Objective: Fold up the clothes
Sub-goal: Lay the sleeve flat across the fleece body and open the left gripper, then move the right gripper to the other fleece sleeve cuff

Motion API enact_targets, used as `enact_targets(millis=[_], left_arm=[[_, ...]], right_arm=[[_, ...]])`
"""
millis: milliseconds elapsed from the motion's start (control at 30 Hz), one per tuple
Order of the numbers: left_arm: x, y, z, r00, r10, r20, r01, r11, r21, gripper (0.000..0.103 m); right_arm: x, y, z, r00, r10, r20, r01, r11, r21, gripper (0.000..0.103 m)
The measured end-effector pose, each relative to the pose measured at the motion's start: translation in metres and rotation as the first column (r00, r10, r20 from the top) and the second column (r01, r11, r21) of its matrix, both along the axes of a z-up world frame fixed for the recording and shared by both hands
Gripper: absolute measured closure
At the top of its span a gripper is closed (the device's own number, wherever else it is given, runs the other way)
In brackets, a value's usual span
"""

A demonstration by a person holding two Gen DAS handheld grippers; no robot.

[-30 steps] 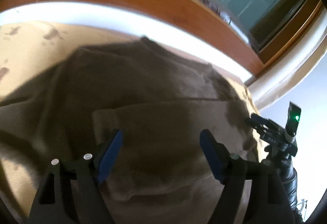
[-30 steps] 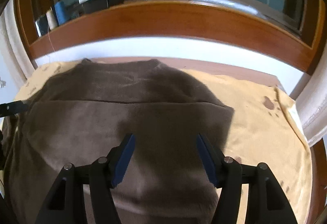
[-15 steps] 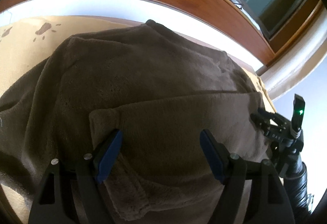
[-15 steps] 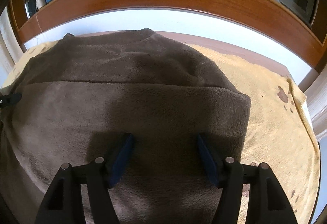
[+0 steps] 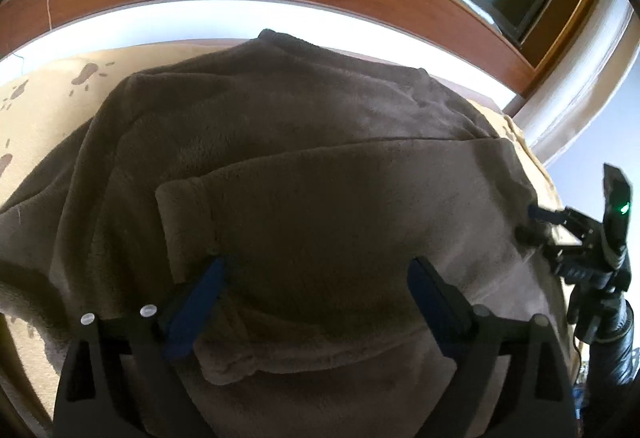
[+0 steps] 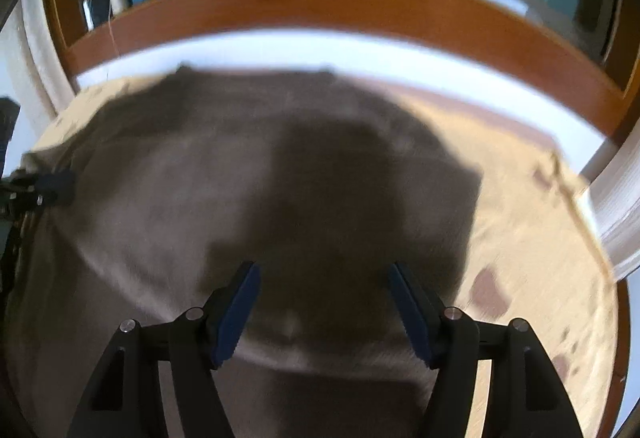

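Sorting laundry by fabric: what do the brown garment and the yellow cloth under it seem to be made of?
Brown garment: probably plush fleece, matte, with a fuzzy nap and thick, soft folds. Yellow cloth: looks like terry or a thin blanket, matte, printed with brown spots; its weave is too blurred to tell.

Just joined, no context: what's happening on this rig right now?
A person with a handheld gripper in each hand is folding a brown fleece garment on a tan cloth. One flap is already folded over the garment. The left gripper has just been opening wider, its jaws apart over the folded flap and nothing clamped. The right gripper is open too, over the garment; that view is blurred.
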State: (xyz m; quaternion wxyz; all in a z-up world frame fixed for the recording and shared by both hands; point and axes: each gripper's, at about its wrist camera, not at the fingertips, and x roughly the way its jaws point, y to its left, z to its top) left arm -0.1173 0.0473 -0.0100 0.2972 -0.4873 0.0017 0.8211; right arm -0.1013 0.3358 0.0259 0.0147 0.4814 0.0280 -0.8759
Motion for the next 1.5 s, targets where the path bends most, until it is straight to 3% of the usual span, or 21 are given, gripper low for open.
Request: enact_targets(millis=[67,200,367,800,1100,1300,1500], left_arm=[[0.004,0.001,-0.001,1.0,-0.016,-0.025,0.016,1.0,-0.015,0.001],[0.011,0.002,0.0,0.999,-0.01,-0.033,0.009,0.999,-0.032,0.001],[0.024,-0.008,0.011,0.999,0.016,-0.039,-0.016,1.0,-0.002,0.001],[0.091,-0.046,0.045,0.96,0.054,-0.274,-0.089,0.989,-0.116,0.001],[0.117,-0.075,0.052,0.94,0.06,-0.336,-0.102,0.989,-0.11,0.001],[0.126,-0.096,0.05,0.936,0.08,-0.343,-0.115,0.99,-0.082,0.001],[0.139,-0.127,0.048,0.925,0.112,-0.362,-0.153,0.985,-0.085,0.001]], right_arm=[[0.003,0.0,-0.014,1.0,0.0,0.028,0.0,1.0,0.01,0.031],[0.01,-0.004,-0.015,1.0,-0.006,-0.025,0.007,1.0,0.016,0.029],[0.016,0.0,-0.015,0.997,-0.017,-0.073,0.019,1.0,0.024,0.027],[0.022,0.0,-0.019,0.995,-0.023,-0.097,0.027,0.999,0.047,0.026],[0.028,-0.016,-0.001,0.994,-0.093,-0.057,0.097,0.992,0.075,0.025],[0.053,-0.096,0.048,0.985,0.096,-0.141,-0.087,0.994,0.071,0.025],[0.07,-0.186,0.059,0.937,0.323,-0.131,-0.32,0.946,0.044,0.025]])
